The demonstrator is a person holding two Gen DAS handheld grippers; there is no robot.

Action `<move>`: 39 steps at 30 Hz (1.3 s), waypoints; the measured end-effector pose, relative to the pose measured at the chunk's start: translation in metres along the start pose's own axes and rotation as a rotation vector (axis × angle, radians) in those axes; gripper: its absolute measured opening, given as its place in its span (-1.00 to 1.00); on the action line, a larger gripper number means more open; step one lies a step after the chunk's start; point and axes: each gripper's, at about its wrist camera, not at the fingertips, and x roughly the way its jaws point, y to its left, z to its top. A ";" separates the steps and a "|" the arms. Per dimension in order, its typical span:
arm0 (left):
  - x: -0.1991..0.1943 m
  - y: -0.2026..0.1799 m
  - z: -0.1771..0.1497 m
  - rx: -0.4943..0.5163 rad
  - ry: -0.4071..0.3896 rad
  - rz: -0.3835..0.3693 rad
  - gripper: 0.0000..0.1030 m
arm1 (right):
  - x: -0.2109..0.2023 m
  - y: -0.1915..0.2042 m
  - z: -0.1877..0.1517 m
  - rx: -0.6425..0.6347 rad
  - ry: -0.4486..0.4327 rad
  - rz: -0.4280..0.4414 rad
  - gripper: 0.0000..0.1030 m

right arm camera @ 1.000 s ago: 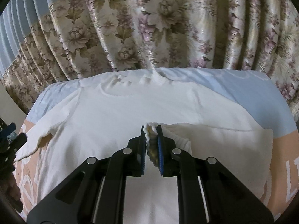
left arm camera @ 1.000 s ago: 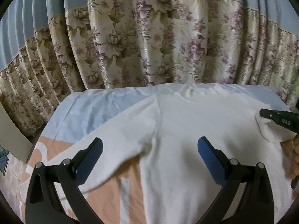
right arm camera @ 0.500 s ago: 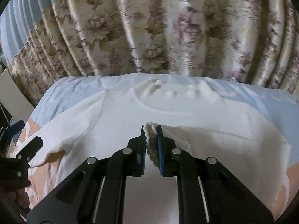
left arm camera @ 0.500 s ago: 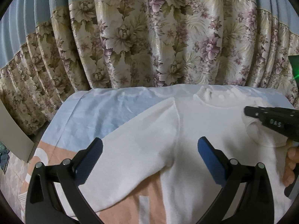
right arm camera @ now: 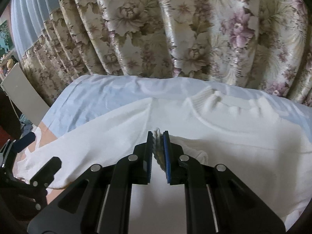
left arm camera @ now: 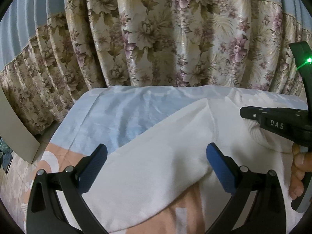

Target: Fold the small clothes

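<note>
Right hand-held gripper (right arm camera: 158,144) pinching sweater cuff (right arm camera: 157,132)

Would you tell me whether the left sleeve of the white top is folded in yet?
Not yet: the left sleeve lies spread outward on the bedsheet, beneath the open left gripper.

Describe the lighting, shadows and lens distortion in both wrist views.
Left wrist view: dim and soft, fisheye bends the floral curtain, a green light flares at the right edge. Right wrist view: the right gripper shades the white sweater below it; corners vignetted black.
</note>
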 end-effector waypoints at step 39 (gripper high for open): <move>0.073 -0.142 0.015 0.089 0.148 -0.244 -0.60 | -0.114 -0.186 -0.072 0.238 -0.101 -0.296 0.13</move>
